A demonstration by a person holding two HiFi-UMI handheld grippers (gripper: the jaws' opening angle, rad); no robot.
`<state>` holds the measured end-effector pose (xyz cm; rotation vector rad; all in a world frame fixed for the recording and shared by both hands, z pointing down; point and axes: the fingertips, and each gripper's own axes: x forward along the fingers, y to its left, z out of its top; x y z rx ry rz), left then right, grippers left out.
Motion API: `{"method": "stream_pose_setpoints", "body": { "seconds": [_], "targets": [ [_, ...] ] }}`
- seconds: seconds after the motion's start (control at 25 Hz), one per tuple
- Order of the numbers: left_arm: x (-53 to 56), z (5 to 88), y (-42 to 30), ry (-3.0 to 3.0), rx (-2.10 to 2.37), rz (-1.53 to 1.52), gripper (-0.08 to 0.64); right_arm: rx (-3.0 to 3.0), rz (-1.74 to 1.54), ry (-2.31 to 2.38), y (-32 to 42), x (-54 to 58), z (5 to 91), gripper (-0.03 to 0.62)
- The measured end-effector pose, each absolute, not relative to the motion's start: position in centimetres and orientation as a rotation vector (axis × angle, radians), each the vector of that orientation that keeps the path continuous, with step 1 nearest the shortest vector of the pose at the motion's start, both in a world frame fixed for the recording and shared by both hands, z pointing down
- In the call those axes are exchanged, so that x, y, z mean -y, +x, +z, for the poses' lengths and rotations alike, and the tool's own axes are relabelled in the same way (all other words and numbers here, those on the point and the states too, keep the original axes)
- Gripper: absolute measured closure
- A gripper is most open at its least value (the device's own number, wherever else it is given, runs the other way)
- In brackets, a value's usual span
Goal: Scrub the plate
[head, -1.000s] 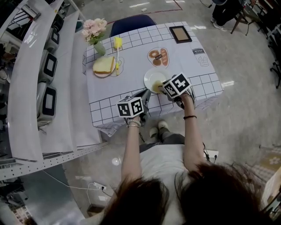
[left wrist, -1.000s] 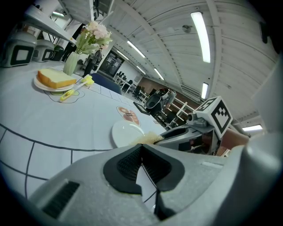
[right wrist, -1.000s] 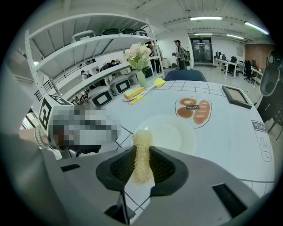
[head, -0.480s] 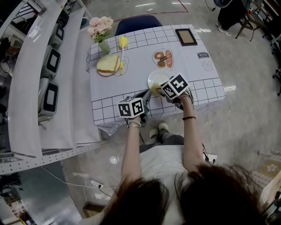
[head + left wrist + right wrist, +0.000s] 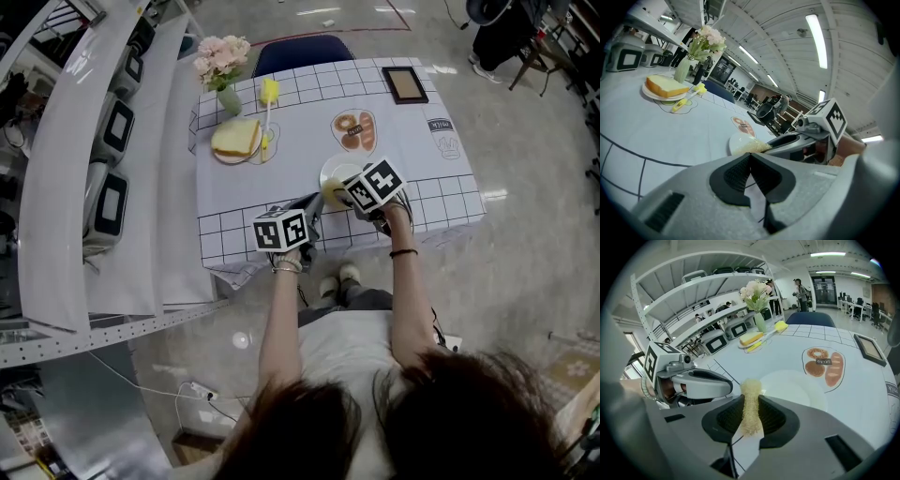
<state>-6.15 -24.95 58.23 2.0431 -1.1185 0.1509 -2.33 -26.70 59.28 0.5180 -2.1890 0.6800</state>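
Note:
A white plate (image 5: 336, 170) lies on the checked tablecloth near the table's front edge; it also shows as a white plate (image 5: 799, 386) just beyond my right jaws. My right gripper (image 5: 342, 191) is shut on a yellowish fibrous scrub pad (image 5: 750, 401), held at the plate's near rim. In the left gripper view the pad (image 5: 751, 146) rests against the plate (image 5: 738, 139). My left gripper (image 5: 309, 203) sits to the left of the plate, its jaws shut with nothing between them (image 5: 750, 155).
A slice of bread on a small plate (image 5: 234, 140), a yellow brush (image 5: 267, 96) and a vase of flowers (image 5: 223, 58) stand at the back left. A printed doughnut mat (image 5: 354, 129) and a dark picture frame (image 5: 407, 84) lie behind. Shelves with microwaves (image 5: 103, 141) run along the left.
The head camera has shifted a little, so the table sits slightly differently in view. Both grippers keep their places by the plate.

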Motion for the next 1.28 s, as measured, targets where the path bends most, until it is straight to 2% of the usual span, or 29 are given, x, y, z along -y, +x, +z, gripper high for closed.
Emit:
{"method": "stream_pose_setpoints", "body": {
  "seconds": [1.28],
  "targets": [
    [28.8,58.1,-6.5,2.016,1.132,0.101,0.549,2.235,0.597,0.673,-2.7,33.2,59.2,0.512]
  ]
}}
